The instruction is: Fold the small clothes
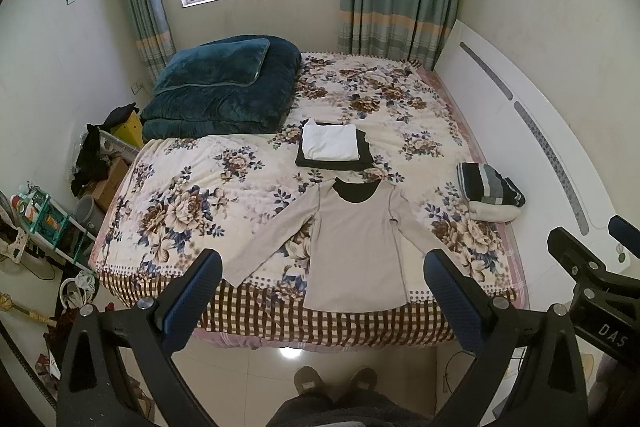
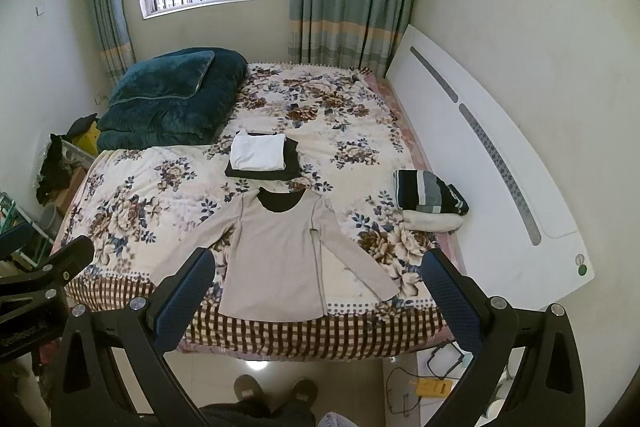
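Note:
A beige long-sleeved top (image 1: pixel 352 247) lies spread flat, sleeves out, at the near edge of the floral bed (image 1: pixel 192 195); it also shows in the right wrist view (image 2: pixel 276 259). Behind it sits a stack of folded clothes, white on black (image 1: pixel 334 147) (image 2: pixel 262 155). A folded striped garment on a cream one (image 1: pixel 490 193) (image 2: pixel 430 201) lies at the right. My left gripper (image 1: pixel 324 295) is open and empty, held above the floor short of the bed. My right gripper (image 2: pixel 318 291) is open and empty too, beside it.
A folded teal quilt (image 1: pixel 224 91) fills the bed's far left corner. A white headboard (image 1: pixel 532 131) runs along the right. Clutter and a green rack (image 1: pixel 48 219) stand left of the bed. Cables and a yellow device (image 2: pixel 432 385) lie on the floor. My feet (image 1: pixel 336 381) stand on the tiles.

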### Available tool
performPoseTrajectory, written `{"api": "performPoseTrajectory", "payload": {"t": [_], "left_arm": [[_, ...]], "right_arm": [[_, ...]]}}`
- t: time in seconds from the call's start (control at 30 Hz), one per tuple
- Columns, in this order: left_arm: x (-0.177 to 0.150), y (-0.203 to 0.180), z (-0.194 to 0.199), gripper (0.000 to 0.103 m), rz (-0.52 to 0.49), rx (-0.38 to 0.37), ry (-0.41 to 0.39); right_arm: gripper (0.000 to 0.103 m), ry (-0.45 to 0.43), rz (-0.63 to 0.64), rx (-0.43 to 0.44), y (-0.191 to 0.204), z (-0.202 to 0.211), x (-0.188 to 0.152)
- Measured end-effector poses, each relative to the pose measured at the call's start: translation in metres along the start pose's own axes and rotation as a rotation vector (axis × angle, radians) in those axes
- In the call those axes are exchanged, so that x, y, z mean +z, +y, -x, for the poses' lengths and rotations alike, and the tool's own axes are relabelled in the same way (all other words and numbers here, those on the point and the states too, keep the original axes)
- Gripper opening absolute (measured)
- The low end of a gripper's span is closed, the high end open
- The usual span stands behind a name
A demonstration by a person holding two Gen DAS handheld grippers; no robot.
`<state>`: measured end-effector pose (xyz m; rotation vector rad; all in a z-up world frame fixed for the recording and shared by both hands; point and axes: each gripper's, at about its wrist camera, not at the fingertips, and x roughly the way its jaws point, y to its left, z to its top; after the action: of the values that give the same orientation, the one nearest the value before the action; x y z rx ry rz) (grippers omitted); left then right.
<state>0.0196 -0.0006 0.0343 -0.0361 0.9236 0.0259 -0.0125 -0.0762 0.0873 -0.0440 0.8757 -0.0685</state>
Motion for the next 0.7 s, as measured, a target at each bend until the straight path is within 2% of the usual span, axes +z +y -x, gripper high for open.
{"api": "performPoseTrajectory", "payload": {"t": [0.7], "left_arm": [[0.0008, -0.0004, 0.0005, 0.103, -0.001, -0.002, -0.005]], "right_arm": [[0.103, -0.008, 0.006, 0.003, 0.0028, -0.0019, 0.0081]]}}
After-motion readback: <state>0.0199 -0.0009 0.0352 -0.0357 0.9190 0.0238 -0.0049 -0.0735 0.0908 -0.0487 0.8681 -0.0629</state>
